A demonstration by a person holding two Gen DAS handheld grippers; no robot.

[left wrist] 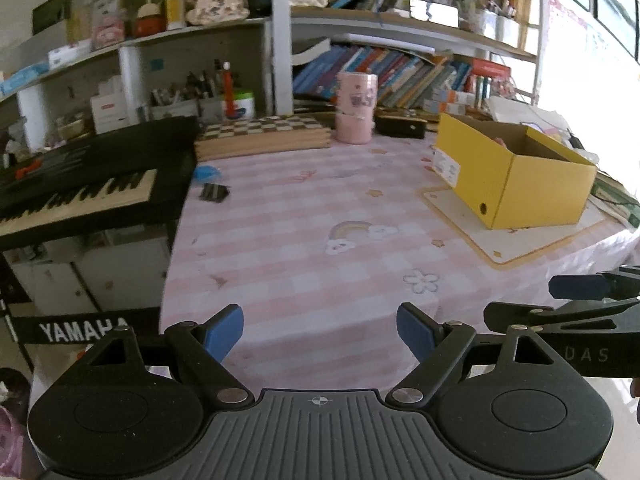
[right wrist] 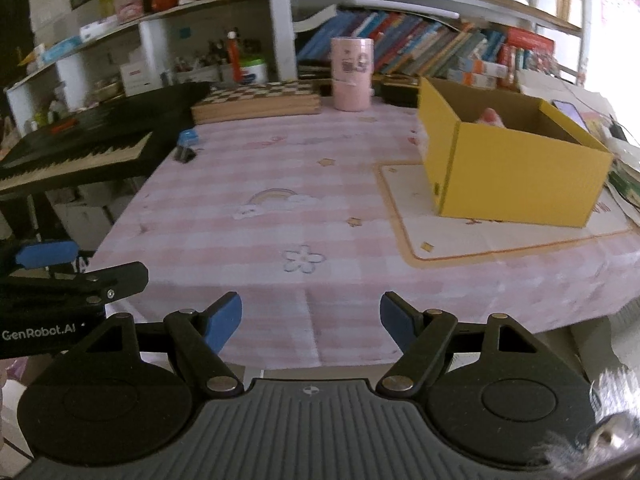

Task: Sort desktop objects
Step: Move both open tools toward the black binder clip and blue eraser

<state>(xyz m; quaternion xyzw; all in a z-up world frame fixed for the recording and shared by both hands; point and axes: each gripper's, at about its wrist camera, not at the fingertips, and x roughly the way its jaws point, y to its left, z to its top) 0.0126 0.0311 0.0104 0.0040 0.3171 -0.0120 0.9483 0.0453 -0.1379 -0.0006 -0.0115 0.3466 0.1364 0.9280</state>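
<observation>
Tablecloth (left wrist: pixel 304 216), pink-checked with a rainbow and flower print, fills the left wrist view and lies nearly bare, which suggests much of the sorting is already done. The left gripper (left wrist: pixel 320 334) hangs over the near table edge with its blue-padded jaws spread and nothing between them, probably so that it is ready for the next pick. Far off on the left, just beside the black Yamaha keyboard (left wrist: pixel 92 188), lie a small blue object (left wrist: pixel 207 173) and a small dark one (left wrist: pixel 215 192); these look like what remains to be sorted. The open yellow cardboard box (left wrist: pixel 536 192) stands on a cream mat (left wrist: pixel 516 240) at the right, apparently the place where things are collected, with something pinkish just showing inside it. A pink printed cylinder (left wrist: pixel 354 108) stands upright at the back next to a wooden chessboard (left wrist: pixel 264 132).

Seen from the right wrist, the right gripper (right wrist: pixel 311 322) is likewise parted and empty above the near edge. The box sits closer on this side, so this hand seems better placed for dropping things in, while the two small objects by the keyboard are well apart from it.
</observation>
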